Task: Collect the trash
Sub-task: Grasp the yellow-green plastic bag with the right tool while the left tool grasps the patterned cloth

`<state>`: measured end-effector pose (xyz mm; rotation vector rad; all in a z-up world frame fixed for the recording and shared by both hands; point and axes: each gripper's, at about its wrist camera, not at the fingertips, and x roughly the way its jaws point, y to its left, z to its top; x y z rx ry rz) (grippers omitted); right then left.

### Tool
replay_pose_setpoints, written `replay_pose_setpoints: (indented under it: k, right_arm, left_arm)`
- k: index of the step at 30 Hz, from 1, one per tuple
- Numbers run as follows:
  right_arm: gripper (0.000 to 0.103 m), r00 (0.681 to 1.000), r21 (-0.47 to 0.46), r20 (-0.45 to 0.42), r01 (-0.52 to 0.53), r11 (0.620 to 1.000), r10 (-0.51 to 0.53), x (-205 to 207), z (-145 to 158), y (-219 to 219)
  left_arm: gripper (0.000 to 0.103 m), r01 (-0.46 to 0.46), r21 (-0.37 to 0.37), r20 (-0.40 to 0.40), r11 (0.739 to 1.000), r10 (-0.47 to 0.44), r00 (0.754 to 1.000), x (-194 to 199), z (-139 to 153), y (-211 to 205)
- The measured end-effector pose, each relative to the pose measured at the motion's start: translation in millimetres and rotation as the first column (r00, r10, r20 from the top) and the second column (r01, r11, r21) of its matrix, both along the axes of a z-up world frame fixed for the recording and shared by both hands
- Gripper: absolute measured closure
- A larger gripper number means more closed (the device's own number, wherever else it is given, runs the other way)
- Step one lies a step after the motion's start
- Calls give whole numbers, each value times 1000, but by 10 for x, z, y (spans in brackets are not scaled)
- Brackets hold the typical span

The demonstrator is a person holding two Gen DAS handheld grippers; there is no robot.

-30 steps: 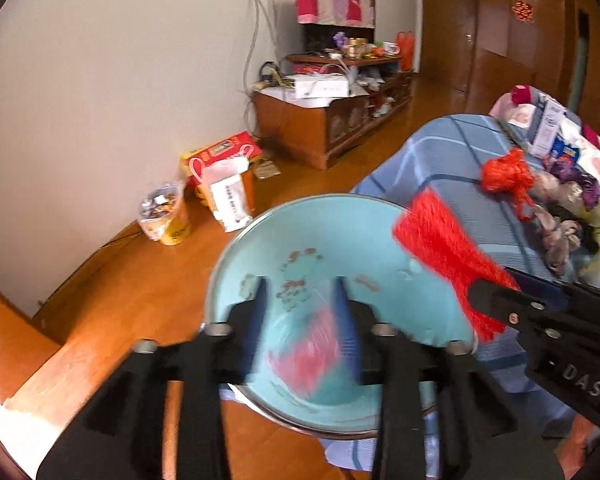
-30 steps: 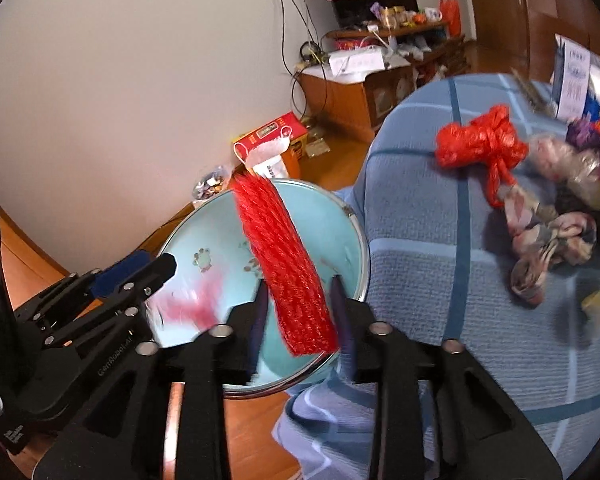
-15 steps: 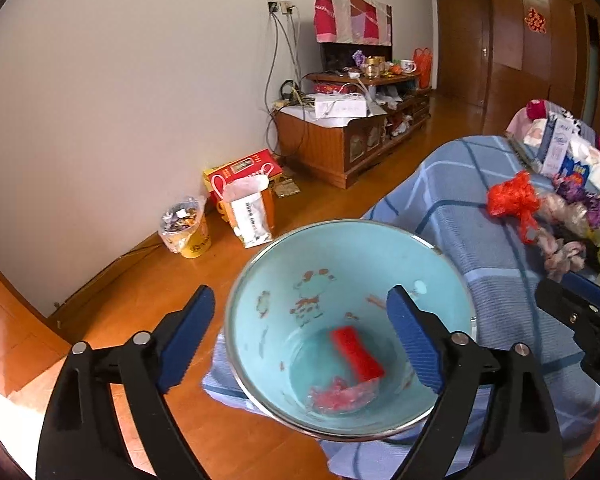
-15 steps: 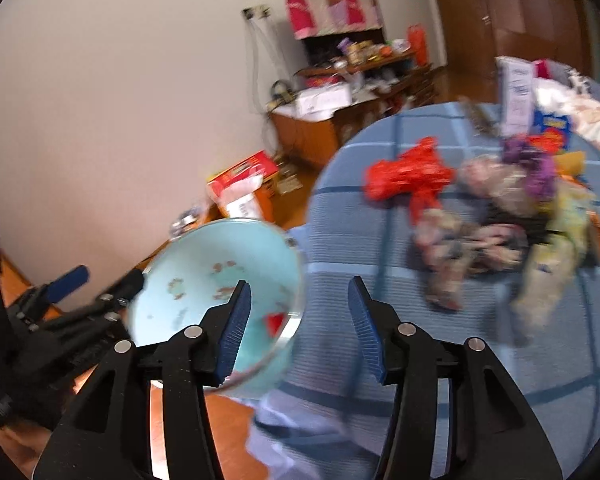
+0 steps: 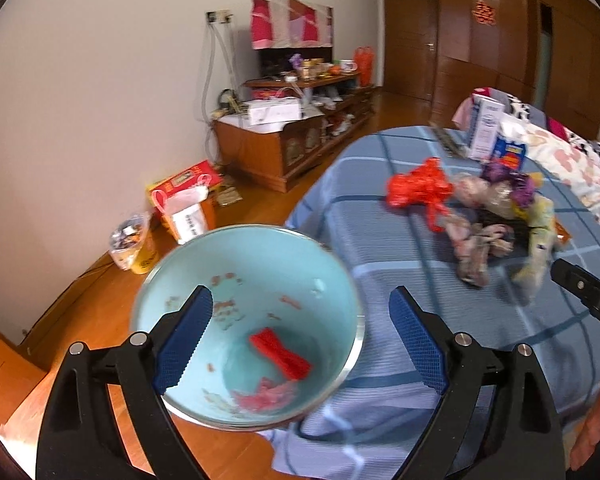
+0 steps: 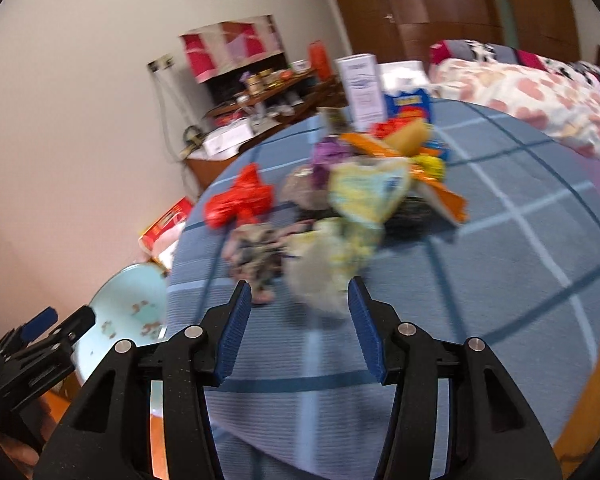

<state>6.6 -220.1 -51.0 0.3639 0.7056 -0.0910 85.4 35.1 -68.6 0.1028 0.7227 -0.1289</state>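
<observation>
A light blue bin (image 5: 260, 264) stands on the floor beside the table; it also shows in the right wrist view (image 6: 120, 304). Inside lie a red net sleeve (image 5: 280, 354) and a pink scrap (image 5: 264, 396). My left gripper (image 5: 300, 340) is open and empty above the bin. My right gripper (image 6: 300, 322) is open and empty, just short of a pale crumpled wrapper (image 6: 328, 276). A pile of trash sits on the blue checked tablecloth (image 6: 500, 280): a red plastic bag (image 6: 240, 200), a yellow wrapper (image 6: 368, 192) and a patterned bag (image 6: 256, 256).
White cartons (image 6: 364, 88) stand at the table's far side. A bed with a floral quilt (image 6: 540, 96) lies beyond. On the wooden floor by the wall are a red box (image 5: 184, 180), a white paper bag (image 5: 188, 212) and a small full bag (image 5: 134, 240). A wooden cabinet (image 5: 276, 148) stands behind.
Both grippers have opened and dropped their red scraps into the bin. The right gripper has swung away from the bin to the trash pile on the table.
</observation>
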Motion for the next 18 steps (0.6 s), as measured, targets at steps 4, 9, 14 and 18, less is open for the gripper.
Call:
replay_pose_setpoints:
  k: [4,9,14,18]
  right_arm:
    - [52,999,3,-5,41,999,-41,-69,-25,-159]
    - [52,998,17,0,61,998,-61,-20,-4,-280]
    - [52,997,35,5,82,996,-82,117,46,-356]
    - [52,995,81,-21,99,992,-98,334,-5,-445]
  left_arm:
    - [15,41,-9,-7,999,-41,999,-22,-16,-177]
    - [15,100,-7,-7,995,-100,995,-28,-43,-392]
    - [15,141,0,5,990,-141,990,97,-35,-595]
    - [15,157,10,6,988,-157,988,248,-48,-783]
